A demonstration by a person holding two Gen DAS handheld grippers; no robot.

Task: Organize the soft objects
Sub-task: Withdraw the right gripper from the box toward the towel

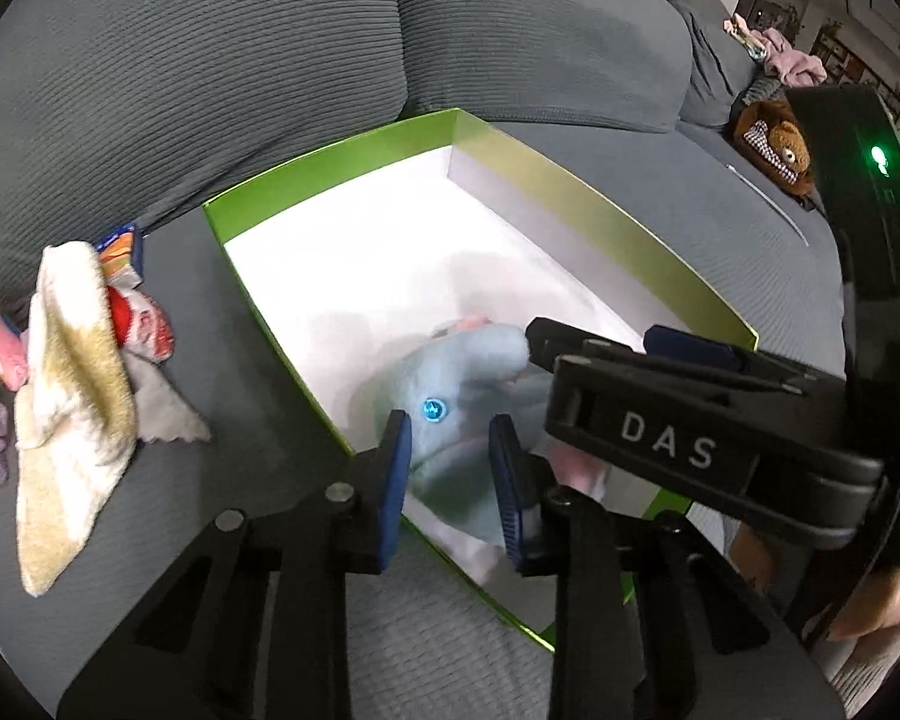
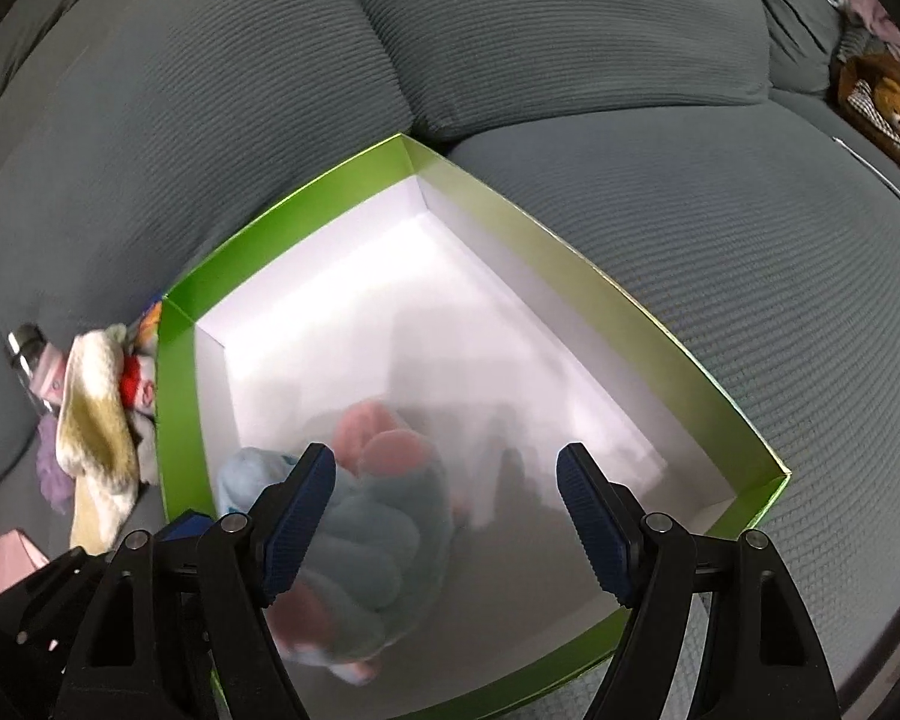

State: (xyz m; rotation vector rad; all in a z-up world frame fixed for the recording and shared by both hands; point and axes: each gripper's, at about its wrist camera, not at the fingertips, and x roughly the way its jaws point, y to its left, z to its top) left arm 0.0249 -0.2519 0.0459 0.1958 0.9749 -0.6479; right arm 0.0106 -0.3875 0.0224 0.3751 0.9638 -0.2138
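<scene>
Fingers of the left gripper stand narrow around the pale blue plush toy, the blue pads pressing into its soft body just below its shiny blue eye. In the right wrist view the right gripper stands wide, its fingers apart over the same toy; whether the left pad brushes the plush I cannot tell, and nothing is pinched between them (the toy there is blurred, showing blue with pink parts).

That toy lies in the near corner of the green box, on its white floor. This shallow, open box rests on the grey sofa seat, its far corner against the back cushions.

Left of the box, on the seat, lies a heap of soft things: a cream and yellow towel draped over a red and white piece, with something purple and something pink at the edge.

Far along the sofa to the right sits a brown teddy bear, with pink fabric beyond it.
</scene>
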